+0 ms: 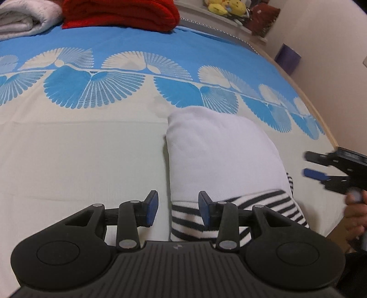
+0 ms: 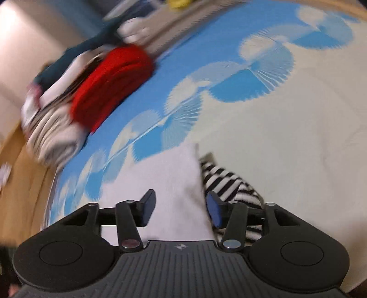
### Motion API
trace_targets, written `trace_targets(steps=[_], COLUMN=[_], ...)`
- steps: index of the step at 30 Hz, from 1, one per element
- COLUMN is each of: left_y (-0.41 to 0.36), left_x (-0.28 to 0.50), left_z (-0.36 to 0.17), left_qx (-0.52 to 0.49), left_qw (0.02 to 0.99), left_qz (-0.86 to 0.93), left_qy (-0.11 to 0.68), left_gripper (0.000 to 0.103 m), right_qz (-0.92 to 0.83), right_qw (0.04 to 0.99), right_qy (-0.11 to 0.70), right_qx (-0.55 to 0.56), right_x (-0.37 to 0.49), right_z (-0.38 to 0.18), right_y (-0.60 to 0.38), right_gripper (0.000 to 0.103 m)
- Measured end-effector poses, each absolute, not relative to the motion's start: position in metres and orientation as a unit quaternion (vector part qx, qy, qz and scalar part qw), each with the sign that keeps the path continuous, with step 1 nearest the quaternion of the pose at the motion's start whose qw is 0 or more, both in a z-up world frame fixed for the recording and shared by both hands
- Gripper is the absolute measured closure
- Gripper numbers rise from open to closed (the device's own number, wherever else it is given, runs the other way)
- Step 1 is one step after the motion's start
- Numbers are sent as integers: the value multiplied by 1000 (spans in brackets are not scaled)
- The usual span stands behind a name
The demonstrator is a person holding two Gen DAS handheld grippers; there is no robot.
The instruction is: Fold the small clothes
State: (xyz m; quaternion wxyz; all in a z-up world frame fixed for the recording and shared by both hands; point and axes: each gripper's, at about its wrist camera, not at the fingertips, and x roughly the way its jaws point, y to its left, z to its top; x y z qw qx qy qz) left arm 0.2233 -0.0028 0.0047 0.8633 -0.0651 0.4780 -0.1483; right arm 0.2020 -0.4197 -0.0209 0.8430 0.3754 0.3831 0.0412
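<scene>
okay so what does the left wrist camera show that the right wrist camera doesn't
Only the left wrist view shows the right gripper from outside, off to the right of the garment with its jaws apart, plus the yellow plush toys and a purple box.

Only the right wrist view shows the wooden floor and a blurred pile of striped and teal clothes.

Both show the white garment with a black-and-white striped part, the blue-and-cream bedsheet, the red folded fabric, and an open gripper holding nothing; the left gripper straddles the garment's edge.
</scene>
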Motion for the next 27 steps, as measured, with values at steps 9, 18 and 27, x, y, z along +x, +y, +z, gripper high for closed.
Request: trace_targets(steps=[9, 18, 27], left_y=[10, -35, -62], left_x=[232, 219, 211], left_z=[1, 2, -31], left_qx=[-82, -89, -24], left_qw=[866, 842, 833], left_qz=[-145, -258, -190], left_qy=[472, 466, 519], left_gripper=[61, 60, 60], right_qz=[-25, -98, -119], right_qw=[804, 873, 886], right_qy=[432, 366, 392], right_qx=[409, 308, 219], right_x=[268, 255, 251], right_z=[-64, -37, -39], right_y=[-381, -381, -358], right_gripper=[75, 101, 93])
